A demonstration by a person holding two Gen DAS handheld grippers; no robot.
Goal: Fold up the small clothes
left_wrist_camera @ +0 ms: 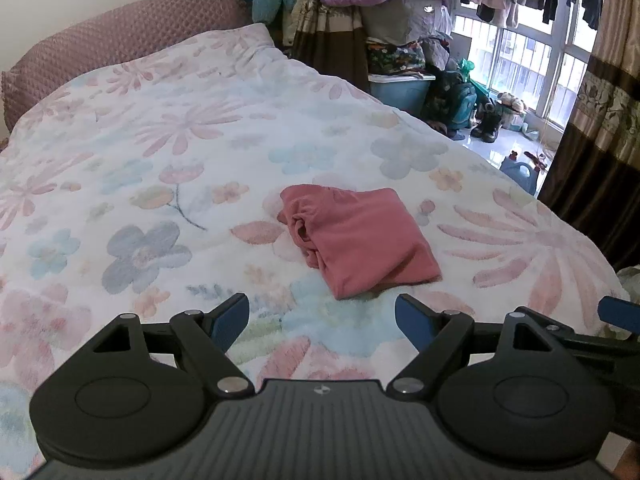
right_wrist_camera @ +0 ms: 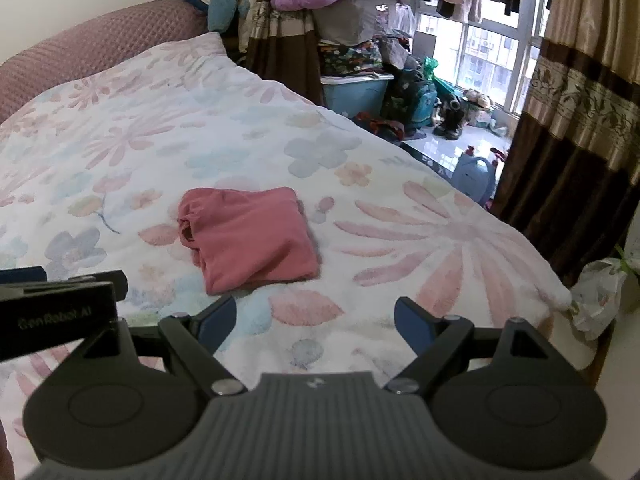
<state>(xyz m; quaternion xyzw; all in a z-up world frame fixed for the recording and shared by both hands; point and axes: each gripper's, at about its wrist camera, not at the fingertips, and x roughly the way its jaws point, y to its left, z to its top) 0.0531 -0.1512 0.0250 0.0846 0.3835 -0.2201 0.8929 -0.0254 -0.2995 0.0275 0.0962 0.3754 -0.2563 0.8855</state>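
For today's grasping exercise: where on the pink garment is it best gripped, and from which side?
Probably the pink garment at its near corner, approached from the near side by the open left gripper. That corner points toward the grippers and its layered edges meet there; the left end is bunched.

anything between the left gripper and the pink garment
Nothing: only bare floral bedspread lies between the open left hand-held gripper and the folded pink garment, clearest in the left wrist view.
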